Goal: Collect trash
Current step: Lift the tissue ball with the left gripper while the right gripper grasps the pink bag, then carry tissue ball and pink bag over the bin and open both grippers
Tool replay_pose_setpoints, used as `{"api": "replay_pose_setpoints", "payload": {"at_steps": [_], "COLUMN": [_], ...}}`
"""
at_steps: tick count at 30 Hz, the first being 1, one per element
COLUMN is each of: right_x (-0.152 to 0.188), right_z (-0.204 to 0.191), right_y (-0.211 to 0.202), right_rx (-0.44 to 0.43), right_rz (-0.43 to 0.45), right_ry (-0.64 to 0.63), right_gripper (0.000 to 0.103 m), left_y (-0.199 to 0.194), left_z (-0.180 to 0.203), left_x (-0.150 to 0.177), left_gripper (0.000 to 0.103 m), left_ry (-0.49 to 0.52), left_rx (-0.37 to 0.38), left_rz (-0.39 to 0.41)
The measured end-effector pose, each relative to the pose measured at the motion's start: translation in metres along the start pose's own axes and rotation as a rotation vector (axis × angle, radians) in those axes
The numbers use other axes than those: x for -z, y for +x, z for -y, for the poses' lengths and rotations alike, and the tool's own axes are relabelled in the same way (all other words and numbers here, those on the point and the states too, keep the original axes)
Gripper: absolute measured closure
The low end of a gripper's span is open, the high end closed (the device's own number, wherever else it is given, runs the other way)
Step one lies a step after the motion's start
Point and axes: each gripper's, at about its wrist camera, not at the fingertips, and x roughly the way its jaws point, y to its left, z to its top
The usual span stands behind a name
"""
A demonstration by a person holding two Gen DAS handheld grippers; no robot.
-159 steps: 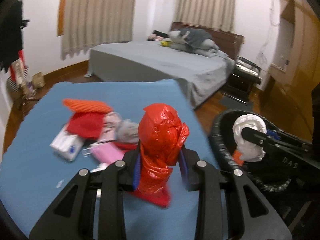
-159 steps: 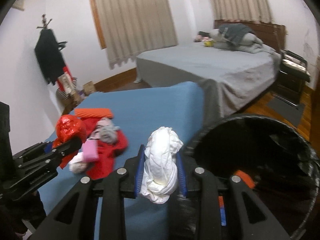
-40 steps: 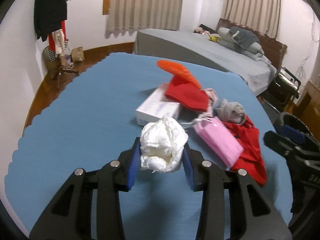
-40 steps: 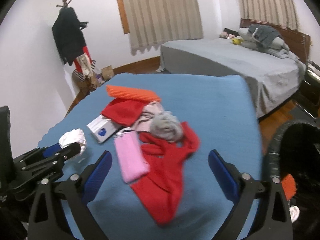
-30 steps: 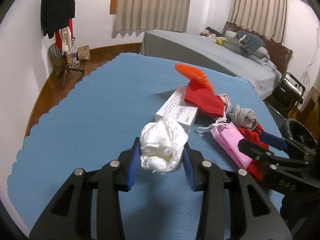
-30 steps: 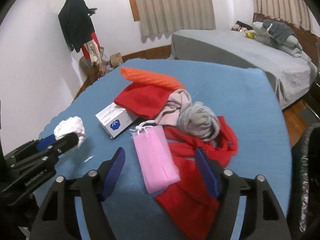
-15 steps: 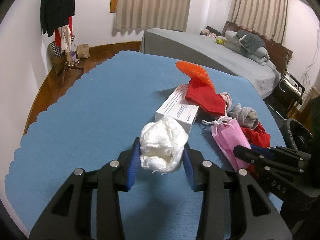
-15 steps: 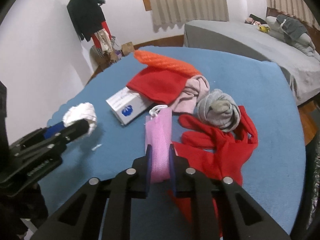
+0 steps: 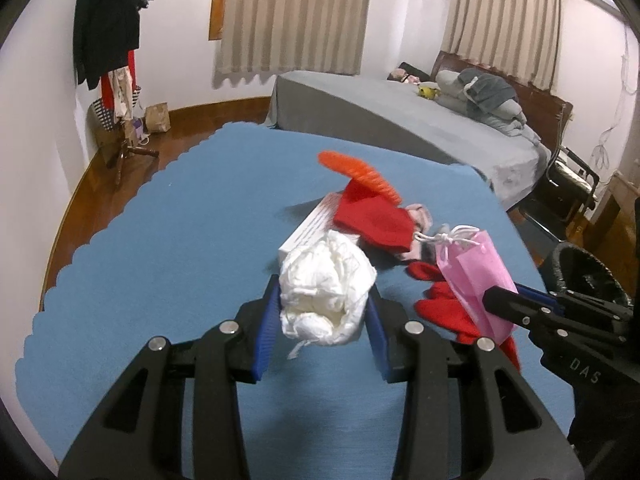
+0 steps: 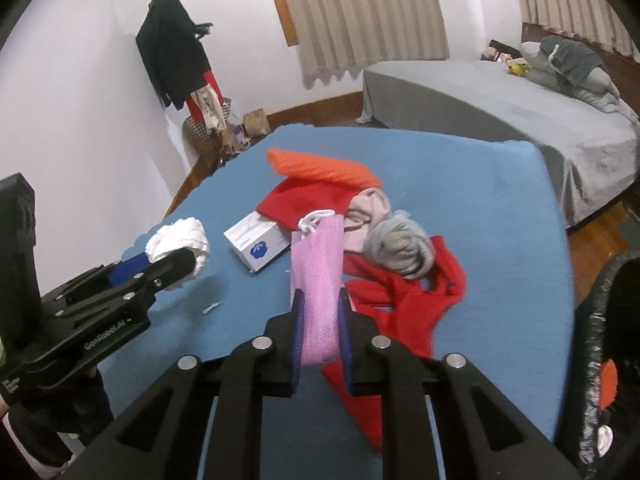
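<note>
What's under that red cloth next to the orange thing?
The red cloth lies over one end of a white box, with a pale pink garment tucked beside it. Whatever else it covers is hidden.

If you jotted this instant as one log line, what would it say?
left gripper: shut on white wad | right gripper: shut on pink pouch | black bin: at right

Probably a home bedroom: bed point(image 9: 400, 120), curtains point(image 9: 292, 16).

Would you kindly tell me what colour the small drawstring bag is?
Pink, with a white cord; the drawstring bag shows best in the right wrist view.
</note>
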Motion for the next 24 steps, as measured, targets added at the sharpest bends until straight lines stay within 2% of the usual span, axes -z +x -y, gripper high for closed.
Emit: {"api": "replay_pose_setpoints", "payload": {"at_steps": [13, 24], "right_x": [-0.008, -0.004], "right_z": [0.028, 0.073], "right_y": [-0.054, -0.1], "right_rx": [0.053, 0.137], "right_rz": [0.1, 0.177], "right_ry": [0.017, 0.083], "right_gripper": [0.087, 0.087], "left_y": [-0.012, -0.021], "left_z": [0.062, 0.127], "left_x": [-0.011, -0.015], "left_gripper": [0.064, 0.064], "left_ry": [0.068, 0.152], "left_rx": [0.092, 0.186], "left_rz": [0.039, 0.059]}}
